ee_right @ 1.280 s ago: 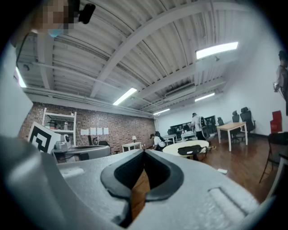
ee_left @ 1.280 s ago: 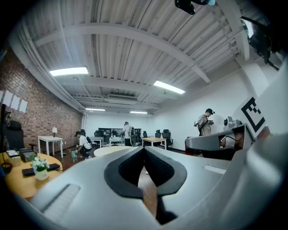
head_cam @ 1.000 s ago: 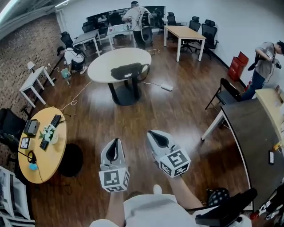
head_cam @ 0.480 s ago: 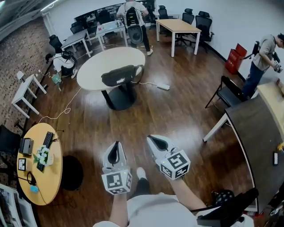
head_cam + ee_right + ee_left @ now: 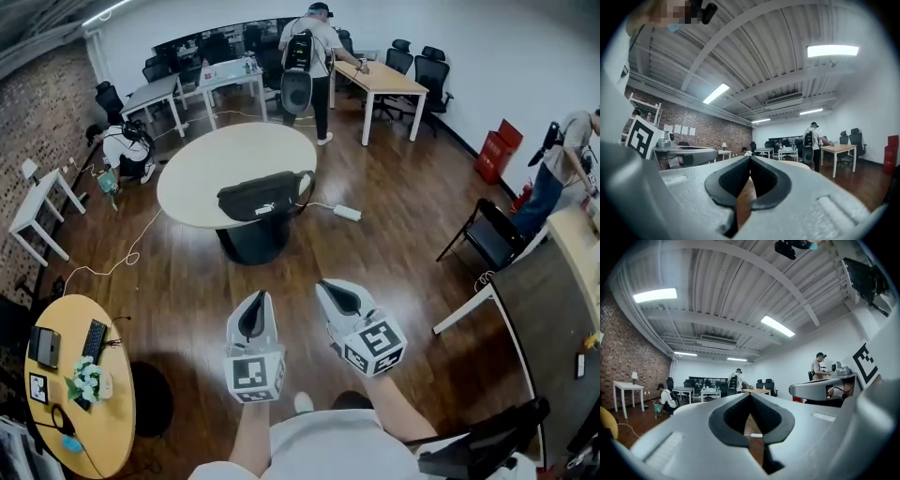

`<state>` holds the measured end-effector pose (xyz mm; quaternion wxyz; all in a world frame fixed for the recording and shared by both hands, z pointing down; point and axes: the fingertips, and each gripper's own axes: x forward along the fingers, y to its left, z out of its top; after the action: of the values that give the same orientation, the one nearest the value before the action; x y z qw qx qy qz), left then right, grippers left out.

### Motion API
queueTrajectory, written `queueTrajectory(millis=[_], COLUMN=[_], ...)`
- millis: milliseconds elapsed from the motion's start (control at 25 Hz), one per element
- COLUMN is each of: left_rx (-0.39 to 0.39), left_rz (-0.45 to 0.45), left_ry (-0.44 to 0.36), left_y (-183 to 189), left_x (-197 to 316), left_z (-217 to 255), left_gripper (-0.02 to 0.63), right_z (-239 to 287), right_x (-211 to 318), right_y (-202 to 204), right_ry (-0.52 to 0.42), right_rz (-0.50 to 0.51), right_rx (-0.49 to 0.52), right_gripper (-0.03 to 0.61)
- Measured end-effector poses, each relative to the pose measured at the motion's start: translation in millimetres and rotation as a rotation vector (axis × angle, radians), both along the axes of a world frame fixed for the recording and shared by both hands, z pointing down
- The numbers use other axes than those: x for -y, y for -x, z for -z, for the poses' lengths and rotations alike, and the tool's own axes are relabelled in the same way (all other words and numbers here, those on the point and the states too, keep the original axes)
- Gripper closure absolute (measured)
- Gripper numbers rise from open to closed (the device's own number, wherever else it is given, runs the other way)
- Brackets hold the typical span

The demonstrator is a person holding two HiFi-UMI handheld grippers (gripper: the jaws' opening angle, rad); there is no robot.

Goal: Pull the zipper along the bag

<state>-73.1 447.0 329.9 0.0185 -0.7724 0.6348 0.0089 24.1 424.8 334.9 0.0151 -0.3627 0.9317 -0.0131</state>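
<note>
A black bag (image 5: 265, 195) lies on the round white table (image 5: 202, 173) across the room, far ahead of both grippers. My left gripper (image 5: 261, 297) and right gripper (image 5: 322, 285) are held side by side over the wooden floor, well short of that table. Each is shut with nothing between its fingers. In the left gripper view the left gripper (image 5: 750, 395) has its jaws closed tip to tip. The right gripper (image 5: 750, 157) looks the same in the right gripper view. The bag's zipper is too far off to make out.
A power strip (image 5: 347, 213) and its cable lie on the floor beside the white table. A yellow round table (image 5: 103, 412) stands at the left, a black chair (image 5: 489, 239) and a dark desk (image 5: 553, 309) at the right. A person with a backpack (image 5: 312, 52) stands at the back and another crouches (image 5: 122, 150) at the left.
The white table with the bag has drawn closer and more central in the head view. Both grippers stay shut, side by side. The person with the backpack has stepped right.
</note>
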Motion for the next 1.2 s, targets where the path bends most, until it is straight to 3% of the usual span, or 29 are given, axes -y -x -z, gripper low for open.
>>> queueTrajectory(millis=[200,480,680,840,1040,1200], left_rx=[-0.046,-0.026,0.011,0.028,0.027,0.020], left_rz=[-0.003,-0.012,0.007,0.038,0.052,0.056], left_ry=[0.087,0.066,0.014,0.002,0.072,0.103], left_y=[10,6,1,3,24,61], left_x=[57,177,277,335,388,448], left_z=[-29,-22,4,12,-21,-40], left_gripper=[0.597,0.597,0.597,0.597,0.597,0.597], right_z=[-23,-15,8,11,-35,-54], right_x=[52,179,284,345,405,453], right_y=[14,18,15,13,38,76], right_ry=[0.078,0.048,-0.053,-0.067,0.029,0.002], right_rz=[0.013,0.016,0.014,0.023,0.041,0.062], right_rx=[-0.037,-0.020,-0.084,-0.097,-0.122,-0.189], right_gripper=[0.586,0.586,0.586,0.586,0.586,0.586])
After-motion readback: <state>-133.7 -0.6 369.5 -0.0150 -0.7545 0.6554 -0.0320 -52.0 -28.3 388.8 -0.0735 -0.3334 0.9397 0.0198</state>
